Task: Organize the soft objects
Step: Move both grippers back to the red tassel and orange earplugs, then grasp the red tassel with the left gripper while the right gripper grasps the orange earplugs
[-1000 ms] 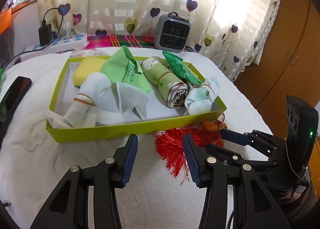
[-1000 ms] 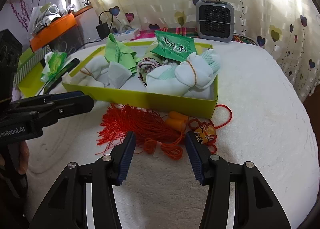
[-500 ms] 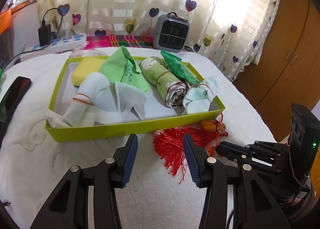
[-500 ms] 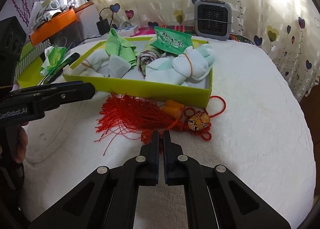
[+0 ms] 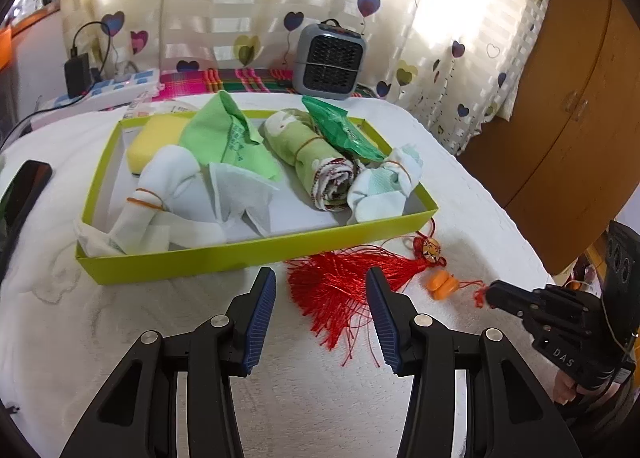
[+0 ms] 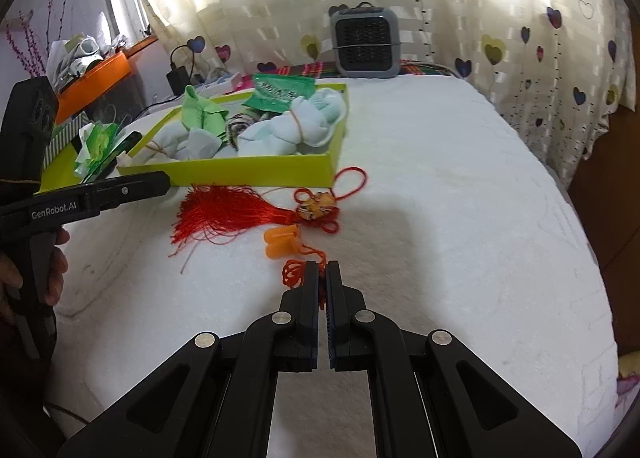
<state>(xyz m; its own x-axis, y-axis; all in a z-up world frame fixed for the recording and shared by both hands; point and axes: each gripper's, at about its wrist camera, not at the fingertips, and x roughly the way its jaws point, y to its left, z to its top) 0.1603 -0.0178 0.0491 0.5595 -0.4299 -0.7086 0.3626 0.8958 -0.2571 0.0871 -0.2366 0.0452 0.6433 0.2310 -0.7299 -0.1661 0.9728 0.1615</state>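
A red tassel ornament (image 5: 344,278) with orange beads (image 5: 442,282) lies on the white bed in front of a lime-green box (image 5: 256,250). The box holds rolled socks, green cloths, a yellow sponge and a green packet. My right gripper (image 6: 322,272) is shut on the ornament's red cord end (image 6: 294,272) and has it stretched out toward me; the tassel (image 6: 224,211) and beads (image 6: 280,242) trail behind. My left gripper (image 5: 320,298) is open and empty, low over the bed just in front of the tassel. The right gripper also shows in the left wrist view (image 5: 490,294).
A grey heater (image 5: 330,55) stands at the back by the heart-print curtain. A black phone (image 5: 24,193) lies left of the box. A power strip (image 5: 108,87) and charger sit at the back left. A wooden cabinet (image 5: 580,97) stands right of the bed.
My right gripper shut on the red cord and pulled back to the right, dragging the ornament out from the box's front wall. The left gripper stayed open and hardly moved.
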